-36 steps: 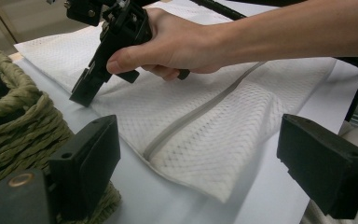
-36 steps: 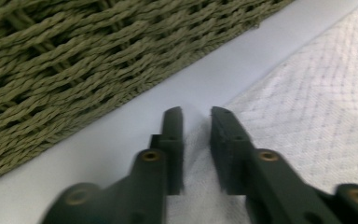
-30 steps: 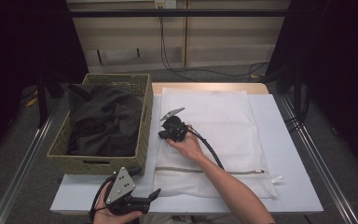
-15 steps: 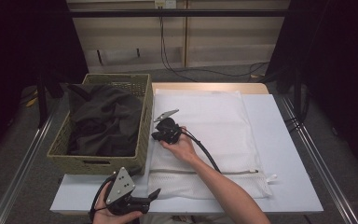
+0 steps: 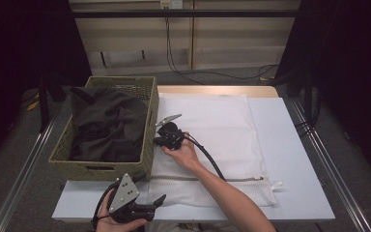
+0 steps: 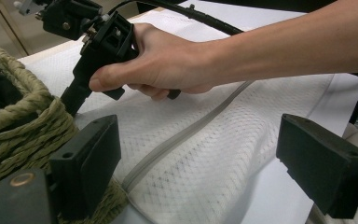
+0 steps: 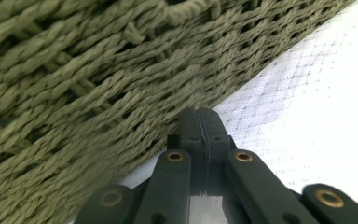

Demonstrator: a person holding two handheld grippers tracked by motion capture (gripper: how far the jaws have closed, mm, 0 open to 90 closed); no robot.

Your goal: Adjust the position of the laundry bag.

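Note:
A woven olive basket (image 5: 96, 166) holds dark clothing (image 5: 108, 128) at the table's left. Beside it a white mesh laundry bag (image 5: 222, 130) lies flat, its zipper (image 5: 212, 179) running along the near side. My right gripper (image 5: 158, 141) is low at the bag's left edge, tips against the basket's right wall (image 7: 98, 70). Its jaws (image 7: 200, 123) are pressed together, with nothing visible between them. My left gripper (image 5: 157, 203) rests at the front table edge, open. In the left gripper view its wide gap (image 6: 205, 163) faces the bag's zipper (image 6: 182, 140) and the right hand (image 6: 168, 56).
The white table top (image 5: 294, 145) extends to the right of the bag. Metal rails (image 5: 328, 164) run along both table sides. The right gripper's black cable (image 5: 210, 157) trails over the bag along the forearm.
My right gripper has shifted slightly left and down, closer to the basket wall. The left gripper has stayed where it was.

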